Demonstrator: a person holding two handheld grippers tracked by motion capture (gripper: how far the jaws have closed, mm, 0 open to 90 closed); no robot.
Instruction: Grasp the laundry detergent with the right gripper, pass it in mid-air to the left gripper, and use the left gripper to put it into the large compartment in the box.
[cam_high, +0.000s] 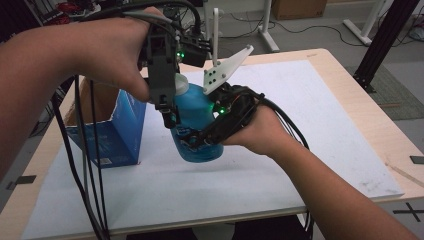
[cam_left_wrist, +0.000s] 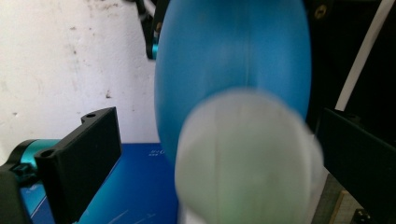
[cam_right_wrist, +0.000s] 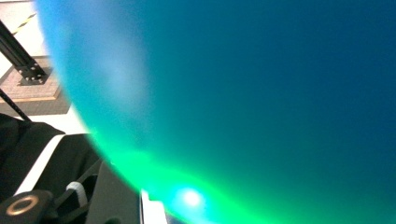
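Two grippers meet at a blue plastic bottle (cam_high: 197, 122) held above the worktop (cam_high: 280, 165) at centre frame: the right gripper (cam_high: 200, 137) is clamped around its lower body, while the left gripper (cam_high: 167, 107) has its fingers (cam_left_wrist: 77, 161) spread either side of the white cap (cam_left_wrist: 247, 158). The bottle is judged smooth, fairly stiff and possibly liquid-heavy, so the broad body and the cap are the likeliest holds.
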